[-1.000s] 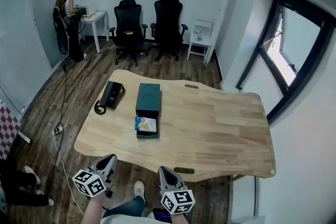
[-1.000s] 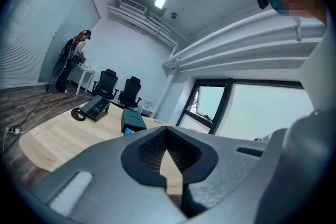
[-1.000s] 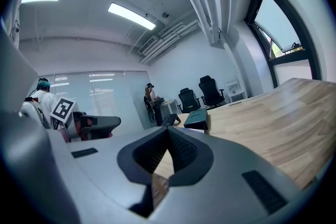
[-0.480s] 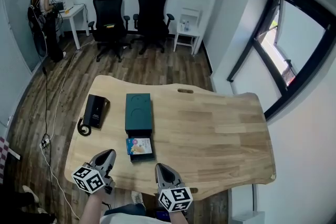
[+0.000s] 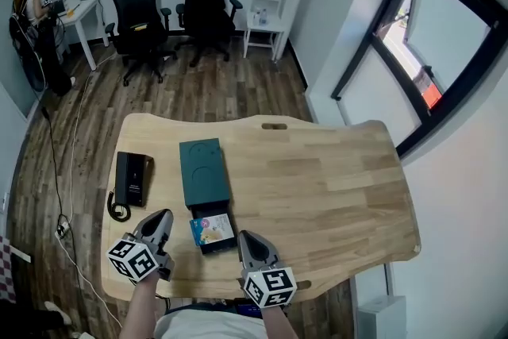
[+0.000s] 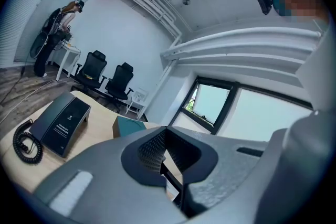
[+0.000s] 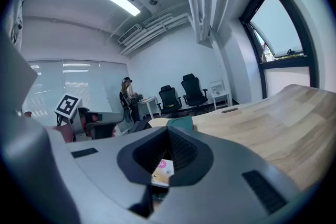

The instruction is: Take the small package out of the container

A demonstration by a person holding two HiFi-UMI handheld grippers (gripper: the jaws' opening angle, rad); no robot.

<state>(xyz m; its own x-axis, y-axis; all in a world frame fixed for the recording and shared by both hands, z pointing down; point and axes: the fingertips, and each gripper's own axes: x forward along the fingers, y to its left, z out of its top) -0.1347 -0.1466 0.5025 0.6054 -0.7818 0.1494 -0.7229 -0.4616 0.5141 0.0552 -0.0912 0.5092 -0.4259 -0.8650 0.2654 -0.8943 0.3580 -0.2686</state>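
Note:
A teal container [image 5: 203, 171] lies on the wooden table [image 5: 333, 186], with its black drawer pulled out toward the front edge. In the drawer lies the small colourful package [image 5: 211, 229]. My left gripper [image 5: 161, 217] hovers over the table just left of the drawer, shut and empty. To the right of the drawer my right gripper [image 5: 246, 238] is also shut, holding nothing. In the right gripper view the package [image 7: 163, 171] shows through the notch behind the closed jaws, the teal container [image 7: 181, 123] beyond. The left gripper view shows the teal container [image 6: 128, 125] past its closed jaws.
A black box [image 5: 131, 177] with a coiled cable [image 5: 117, 209] sits left of the container, also the black box [image 6: 62, 123] in the left gripper view. Two office chairs [image 5: 171, 0], a white side table [image 5: 264, 16] and a person at a desk [image 5: 32, 20] are far behind.
The view has moved up to the table. Both grippers have come from below the front edge to either side of the open drawer; both stay shut.

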